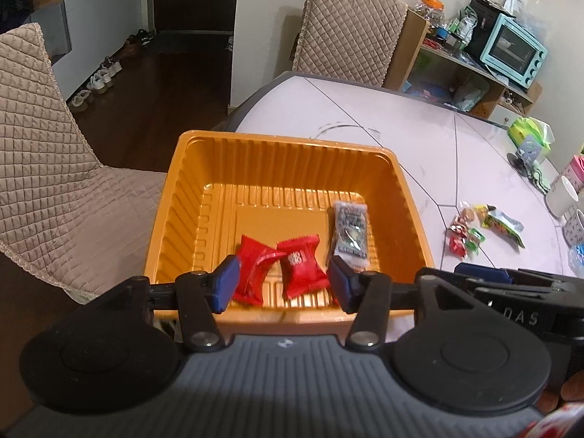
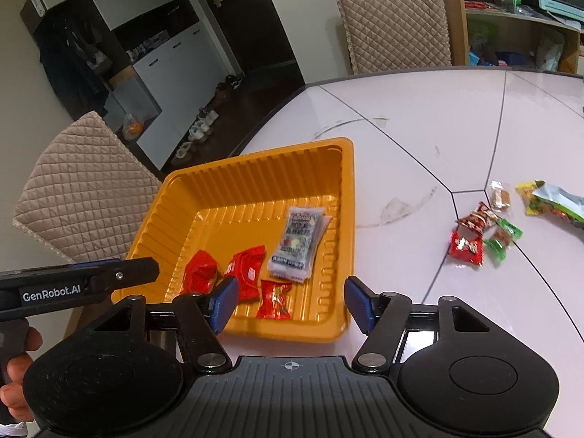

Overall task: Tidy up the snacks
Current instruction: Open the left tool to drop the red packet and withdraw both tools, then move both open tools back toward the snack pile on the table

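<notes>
Candies [image 2: 474,233] on the right counter [image 2: 419,116] look light, crinkly, slippery; pinch one mid-wrapper. Both tools, left [image 1: 284,284] and right [image 2: 292,304], gape empty over the tray [image 2: 255,168].

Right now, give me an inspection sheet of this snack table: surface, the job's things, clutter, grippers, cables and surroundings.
Surface: pale table with dark seam lines and faint smudges.
Job's things: orange tray at the table edge holds three red candy packets and a grey-green sachet. Loose snacks and a torn green bag lie on the table to its right.
Clutter: white mug, green tissue pack at the far side.
Grippers: left gripper and right gripper hover over the tray's near edge, jaws open, nothing between them.
Cables: nothing seen.
Surroundings: two quilted chairs, shelf with a teal toaster oven, shoes along a white cabinet.
</notes>
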The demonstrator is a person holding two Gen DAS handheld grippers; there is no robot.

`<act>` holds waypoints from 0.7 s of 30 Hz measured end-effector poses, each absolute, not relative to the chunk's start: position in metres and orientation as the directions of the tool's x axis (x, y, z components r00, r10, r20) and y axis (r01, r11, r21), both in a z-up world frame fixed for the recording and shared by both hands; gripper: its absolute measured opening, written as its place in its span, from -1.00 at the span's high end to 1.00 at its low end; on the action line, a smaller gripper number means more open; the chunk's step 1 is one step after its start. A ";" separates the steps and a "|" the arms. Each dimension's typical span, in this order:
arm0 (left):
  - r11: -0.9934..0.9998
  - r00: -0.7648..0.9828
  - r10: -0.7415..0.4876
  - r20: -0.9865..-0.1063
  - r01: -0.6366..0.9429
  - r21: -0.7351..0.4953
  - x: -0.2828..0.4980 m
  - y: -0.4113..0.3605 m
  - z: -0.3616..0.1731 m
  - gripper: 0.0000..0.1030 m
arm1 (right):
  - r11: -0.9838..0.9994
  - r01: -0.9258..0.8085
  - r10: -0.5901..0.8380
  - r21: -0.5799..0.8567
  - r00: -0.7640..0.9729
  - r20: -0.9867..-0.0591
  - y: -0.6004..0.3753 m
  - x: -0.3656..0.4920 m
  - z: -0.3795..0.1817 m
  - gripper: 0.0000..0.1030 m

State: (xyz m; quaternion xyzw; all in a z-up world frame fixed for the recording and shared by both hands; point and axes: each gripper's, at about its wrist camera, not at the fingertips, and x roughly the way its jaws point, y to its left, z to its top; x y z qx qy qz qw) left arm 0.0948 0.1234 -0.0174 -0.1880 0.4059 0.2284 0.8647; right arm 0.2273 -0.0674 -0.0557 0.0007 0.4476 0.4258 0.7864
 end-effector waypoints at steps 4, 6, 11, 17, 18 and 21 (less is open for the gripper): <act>0.838 0.573 0.224 -0.789 -0.527 -0.144 0.086 0.108 -0.015 0.03 | 0.643 -0.658 0.671 0.392 0.238 -0.702 -0.082 0.221 -0.053 -0.30; 0.847 0.575 0.211 -0.790 -0.511 -0.145 0.084 0.100 -0.015 0.03 | 0.648 -0.651 0.670 0.395 0.241 -0.702 -0.090 0.219 -0.052 -0.32; 0.867 0.577 0.172 -0.799 -0.473 -0.155 0.082 0.077 -0.018 0.03 | 0.660 -0.636 0.665 0.400 0.248 -0.704 -0.115 0.215 -0.051 -0.34; 0.893 0.581 0.132 -0.803 -0.421 -0.158 0.086 0.049 -0.020 0.03 | 0.684 -0.610 0.651 0.401 0.261 -0.713 -0.144 0.213 -0.053 -0.35; 0.897 0.582 0.127 -0.803 -0.413 -0.158 0.088 0.045 -0.020 0.03 | 0.688 -0.604 0.648 0.402 0.264 -0.714 -0.149 0.214 -0.053 -0.35; 0.910 0.586 0.108 -0.803 -0.384 -0.158 0.095 0.032 -0.020 0.03 | 0.704 -0.586 0.639 0.401 0.275 -0.718 -0.164 0.217 -0.055 -0.36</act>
